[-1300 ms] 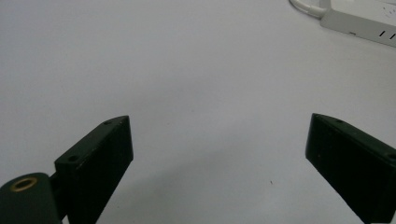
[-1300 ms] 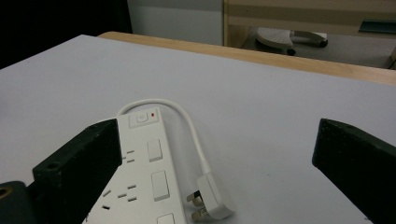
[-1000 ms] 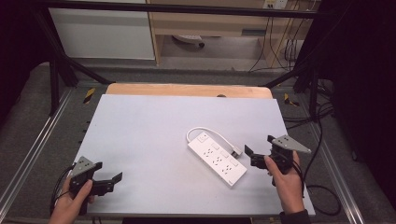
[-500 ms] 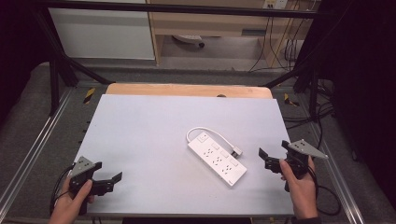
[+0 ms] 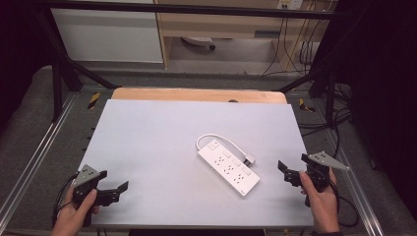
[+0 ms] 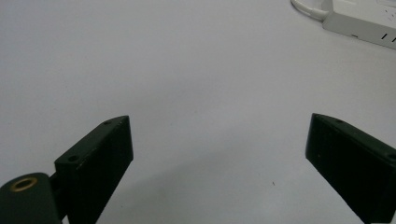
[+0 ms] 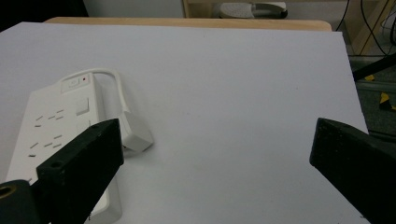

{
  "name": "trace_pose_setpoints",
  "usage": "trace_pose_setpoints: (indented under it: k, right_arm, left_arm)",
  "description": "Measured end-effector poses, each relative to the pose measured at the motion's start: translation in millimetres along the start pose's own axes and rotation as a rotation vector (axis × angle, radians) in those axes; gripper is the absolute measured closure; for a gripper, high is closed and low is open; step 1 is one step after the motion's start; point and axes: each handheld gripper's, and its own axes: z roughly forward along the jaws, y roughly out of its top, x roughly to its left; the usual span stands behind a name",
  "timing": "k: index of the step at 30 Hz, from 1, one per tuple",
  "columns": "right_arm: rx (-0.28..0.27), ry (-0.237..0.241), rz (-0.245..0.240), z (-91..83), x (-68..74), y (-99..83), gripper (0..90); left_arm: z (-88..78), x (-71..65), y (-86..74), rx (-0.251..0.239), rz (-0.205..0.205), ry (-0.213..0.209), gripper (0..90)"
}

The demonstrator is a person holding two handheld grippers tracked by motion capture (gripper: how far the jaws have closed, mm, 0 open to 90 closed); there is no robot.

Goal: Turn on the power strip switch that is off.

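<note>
Just beside the power strip (image 5: 228, 165), right hand-held gripper (image 5: 294, 172) released; left hand-held gripper (image 5: 114, 191) likewise.

The power strip (image 5: 229, 166) is white and long, and it lies flat and diagonal on the table, right of the centre. Its sockets face up. A short white cord (image 5: 216, 138) loops from its far end to a plug (image 5: 250, 159) lying just beside its right edge.

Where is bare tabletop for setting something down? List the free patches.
Free: the whole left half, from the left gripper up to the wooden far edge, and the far right corner beyond the power strip. Crowded: the near right, between the strip and the right gripper.
</note>
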Motion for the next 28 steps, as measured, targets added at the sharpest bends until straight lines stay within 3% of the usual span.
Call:
trace_pose_setpoints:
  k: [14,28]
  right_arm:
    - [0.07,0.005,0.002,12.4,-7.5,-14.5,4.3]
    - [0.167,0.013,-0.035,36.2,-0.5,-25.8,4.1]
  left_arm:
    - [0.0,0.2,0.0,0.0,-0.001,0.005,7.5]
    - [0.8,0.0,0.6,0.003,-0.002,0.008,7.5]
